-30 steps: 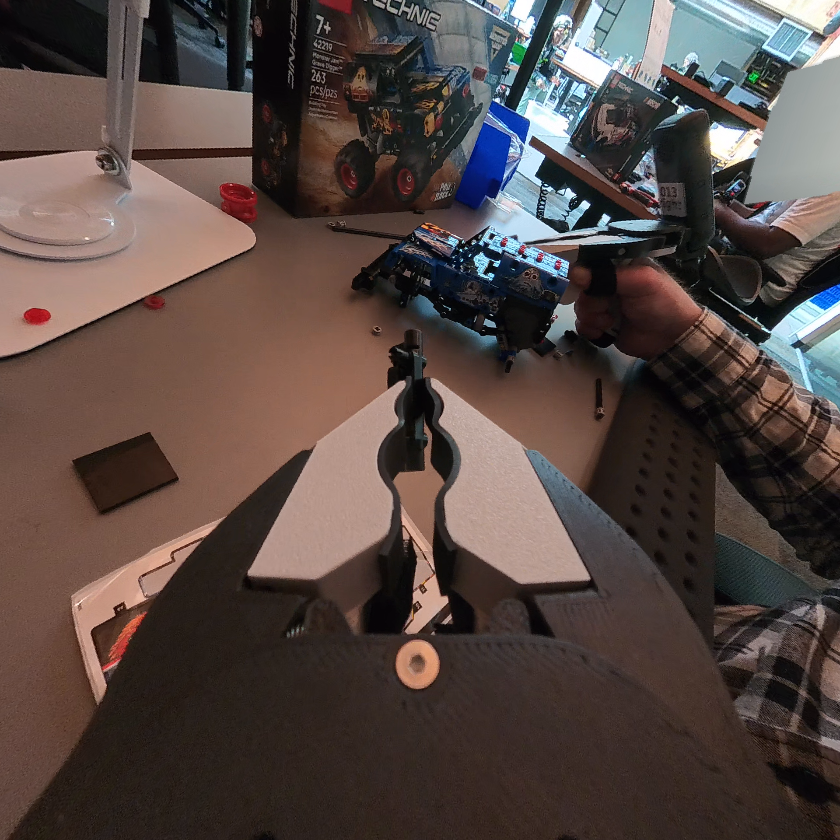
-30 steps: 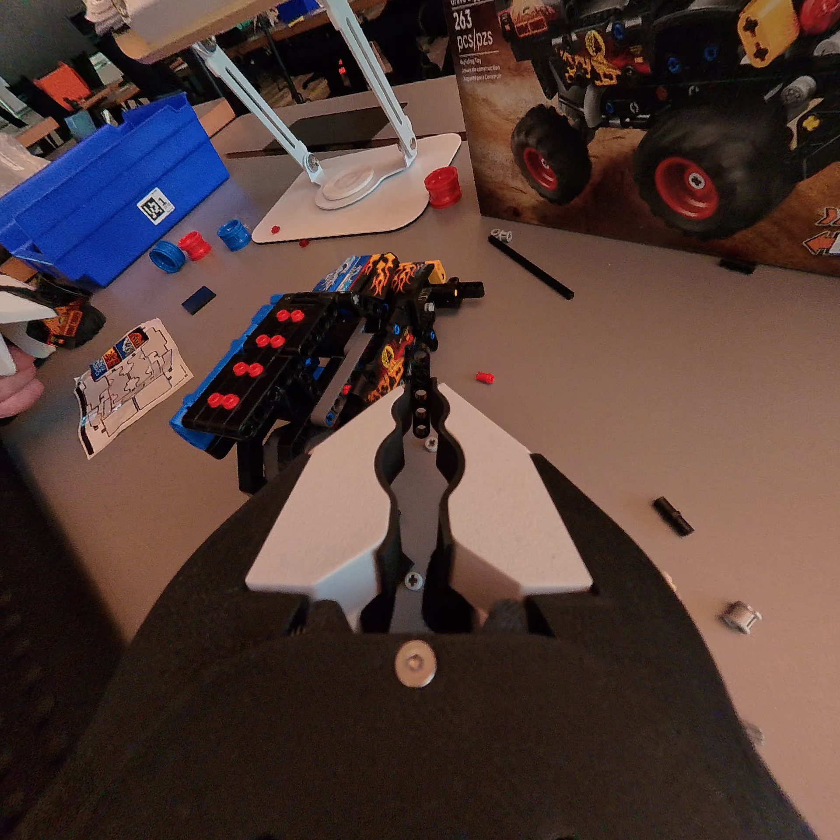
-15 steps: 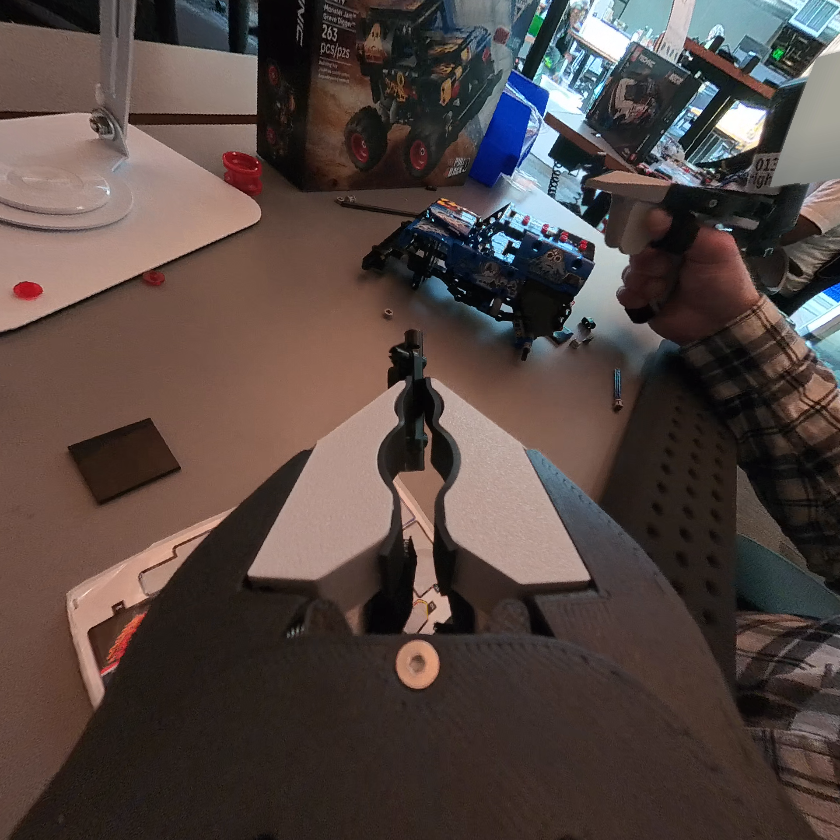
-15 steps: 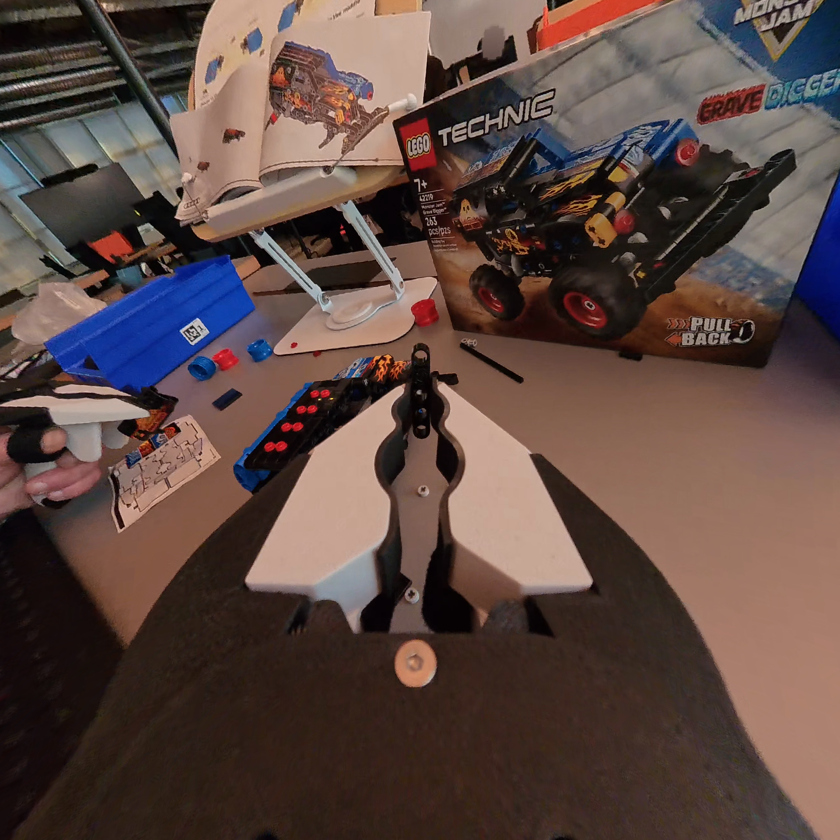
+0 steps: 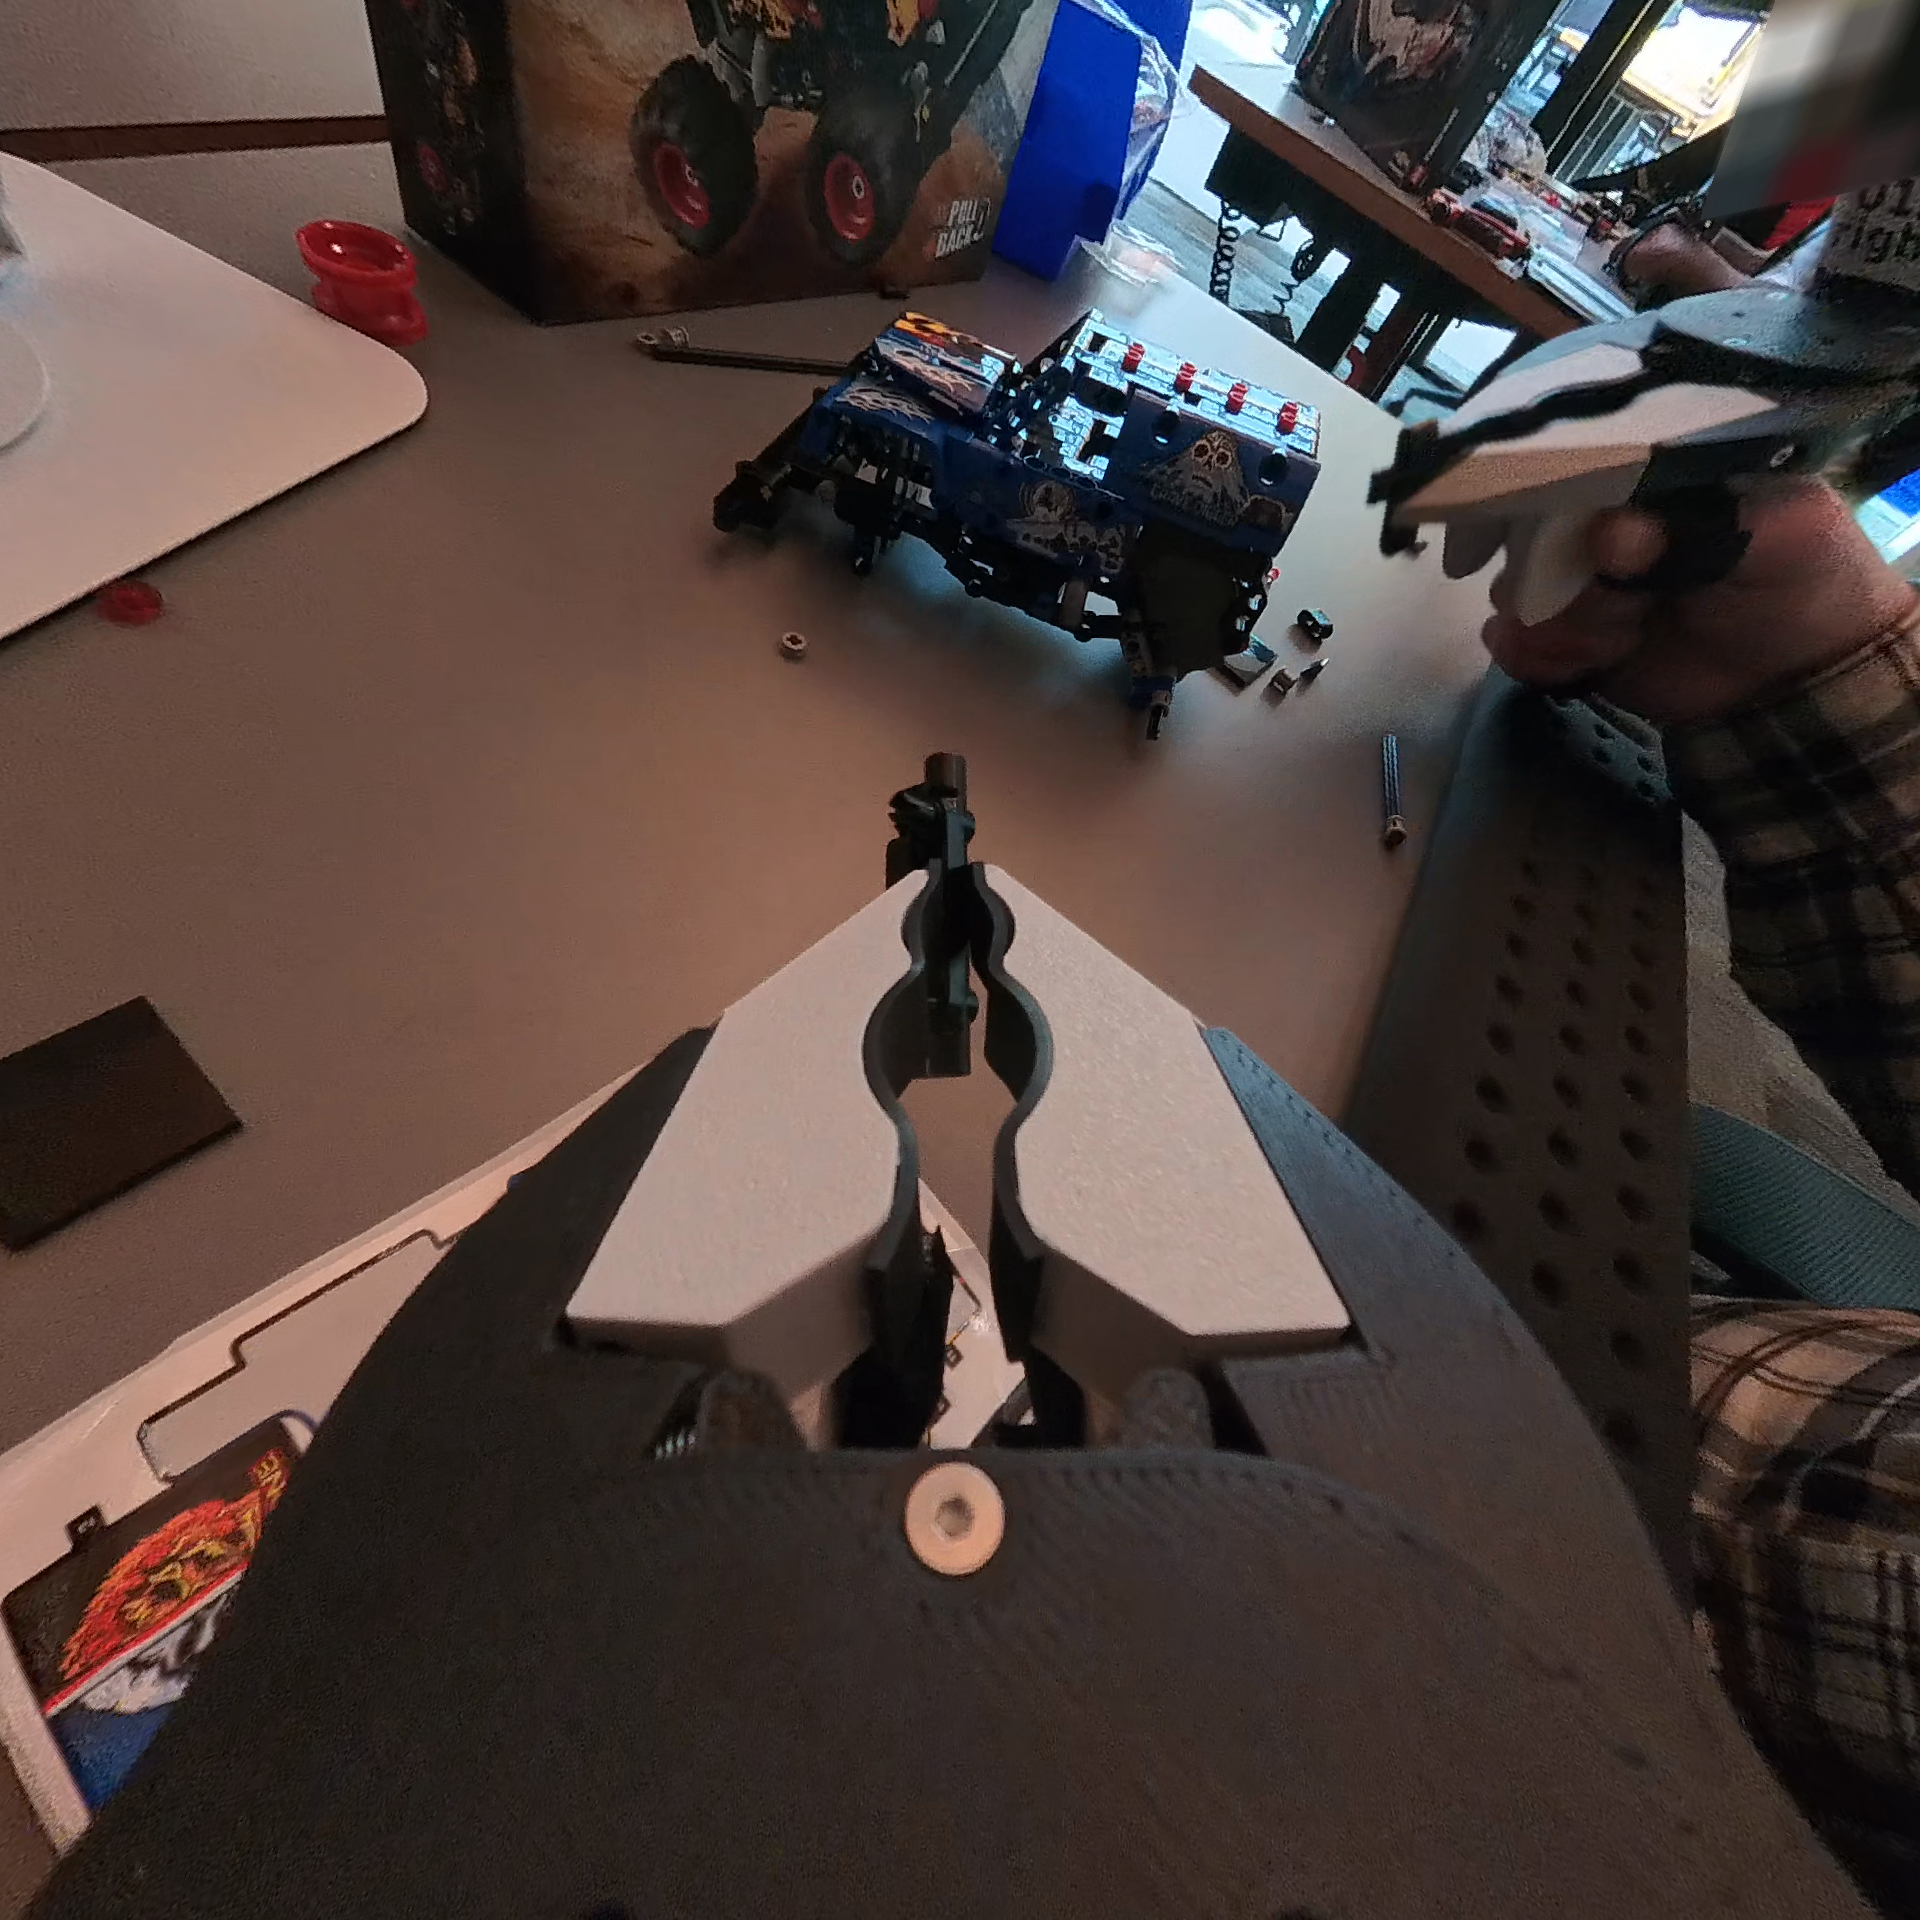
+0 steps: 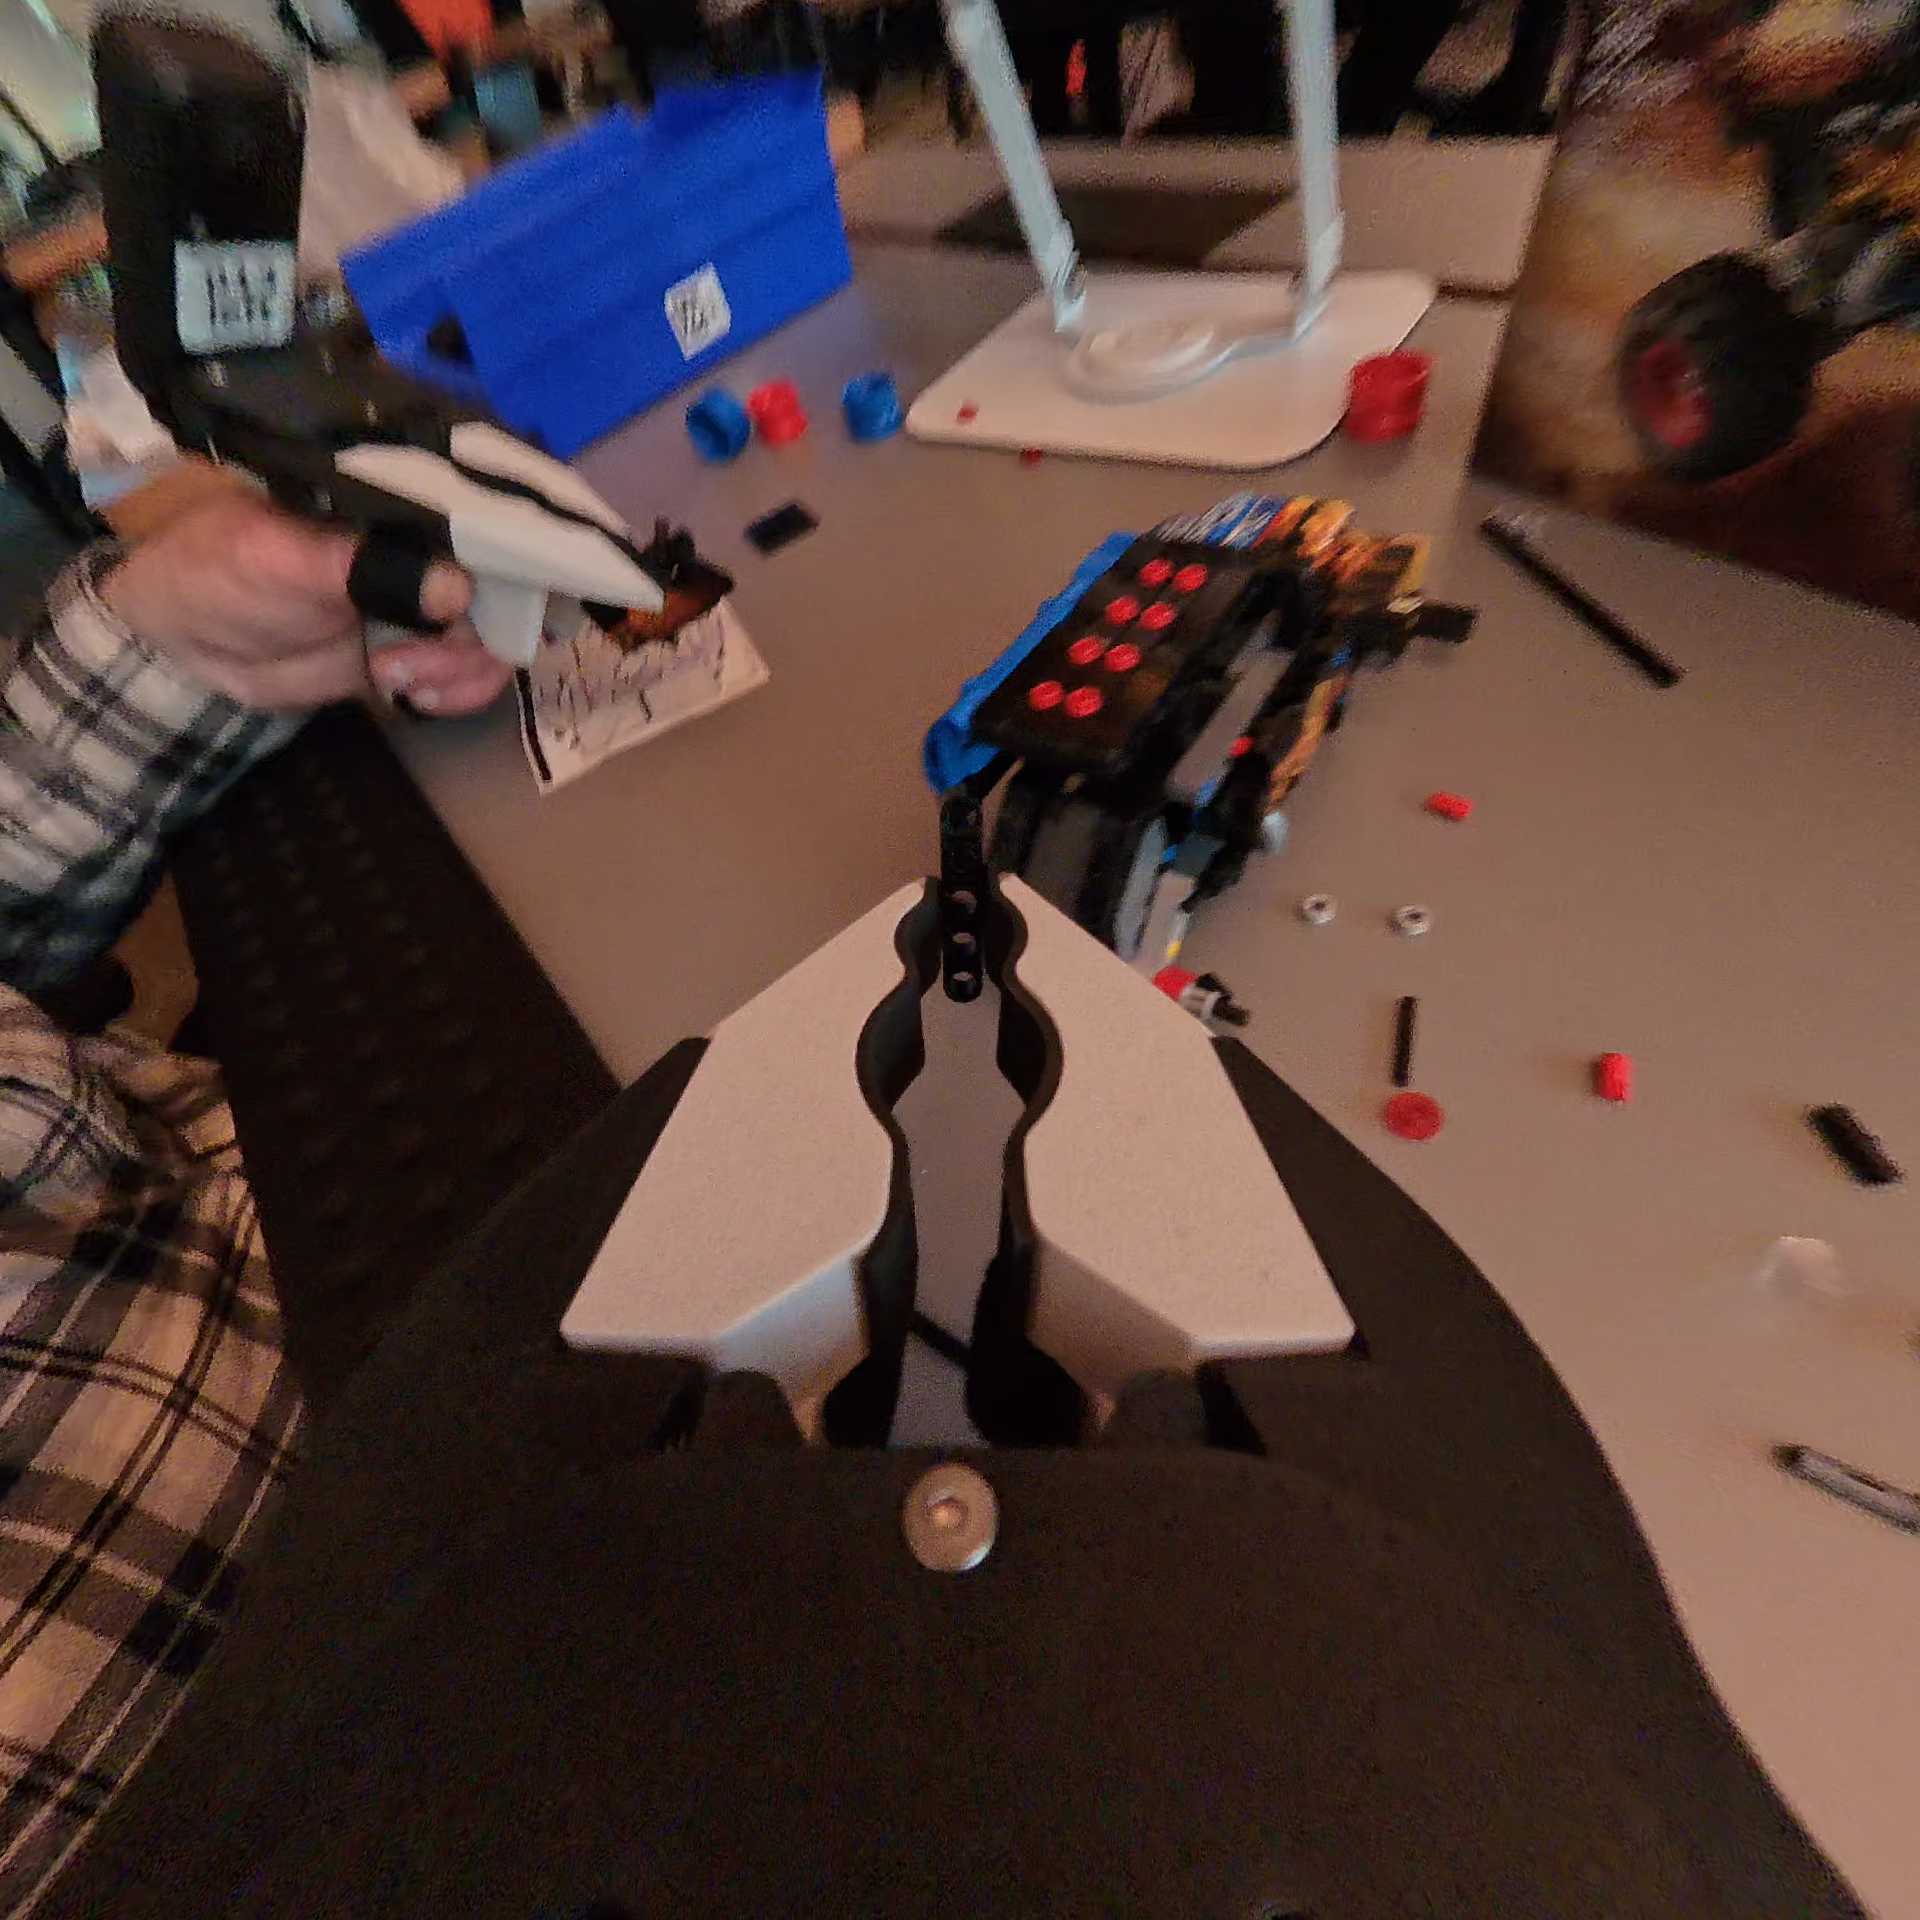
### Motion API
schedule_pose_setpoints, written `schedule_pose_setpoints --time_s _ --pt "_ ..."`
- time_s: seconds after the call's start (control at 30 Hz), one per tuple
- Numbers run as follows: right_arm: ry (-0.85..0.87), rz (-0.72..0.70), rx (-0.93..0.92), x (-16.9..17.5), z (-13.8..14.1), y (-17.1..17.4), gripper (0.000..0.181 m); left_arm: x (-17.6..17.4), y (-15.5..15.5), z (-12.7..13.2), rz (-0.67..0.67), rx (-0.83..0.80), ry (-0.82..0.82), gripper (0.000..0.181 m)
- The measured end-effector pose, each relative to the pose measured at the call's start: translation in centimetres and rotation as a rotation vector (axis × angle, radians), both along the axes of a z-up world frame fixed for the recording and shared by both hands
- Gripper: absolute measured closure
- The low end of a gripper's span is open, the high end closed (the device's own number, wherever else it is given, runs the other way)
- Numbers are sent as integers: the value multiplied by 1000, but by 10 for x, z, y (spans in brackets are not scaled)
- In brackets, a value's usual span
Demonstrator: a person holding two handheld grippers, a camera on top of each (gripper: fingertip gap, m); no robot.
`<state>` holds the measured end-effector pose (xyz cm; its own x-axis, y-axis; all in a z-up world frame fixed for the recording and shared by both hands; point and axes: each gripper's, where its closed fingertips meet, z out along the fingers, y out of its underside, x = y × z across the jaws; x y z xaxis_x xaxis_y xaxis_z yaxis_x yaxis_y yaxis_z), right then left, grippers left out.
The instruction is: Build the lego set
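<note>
Lego truck body (image 5: 1049, 488), blue with red studs, sits mid-tabletop (image 5: 416, 779); light, stiff plastic, likely best gripped by its beams. Left claw (image 5: 951, 894) pinches a small black connector piece (image 5: 940, 821). Right claw (image 6: 961, 914) clamps a holed black beam (image 6: 961, 883) near the truck.

A grey tabletop (image 5: 416, 831) under dim warm light; beyond it, a wooden desk (image 5: 1371, 197) in bright daylight.
</note>
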<state>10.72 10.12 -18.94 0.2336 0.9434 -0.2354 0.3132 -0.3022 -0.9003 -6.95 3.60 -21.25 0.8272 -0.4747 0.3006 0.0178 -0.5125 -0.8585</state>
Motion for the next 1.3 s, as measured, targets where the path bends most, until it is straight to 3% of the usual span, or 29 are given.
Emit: schedule_pose_setpoints --time_s 0.2,0.43,0.57,0.73,0.87,1.03,1.1,1.3 --pt "-257 204 -143 -29 -46 -56 176 0 -1 2 -1 13 18 180" --pt "-466 282 -230 -36 -76 -72 176 3 -3 1 -14 4 21 180" --pt "-484 305 -274 -40 -78 -73 176 3 -4 -1 -17 -2 27 180" --pt "-435 210 -170 -40 -67 -59 148 4 -5 -2 -19 -13 20 180" --pt "-415 131 -86 -32 -54 -49 142 5 -6 -5 -27 -26 30 180" --pt "-416 -118 66 -18 -40 -4 136 6 -6 -8 -32 -35 42 180" --pt "-434 -184 109 -19 -41 9 123 5 -5 -10 -27 -39 56 180" --pt "-404 -263 174 -4 -21 18 115 4 -4 -13 -22 -51 50 180"
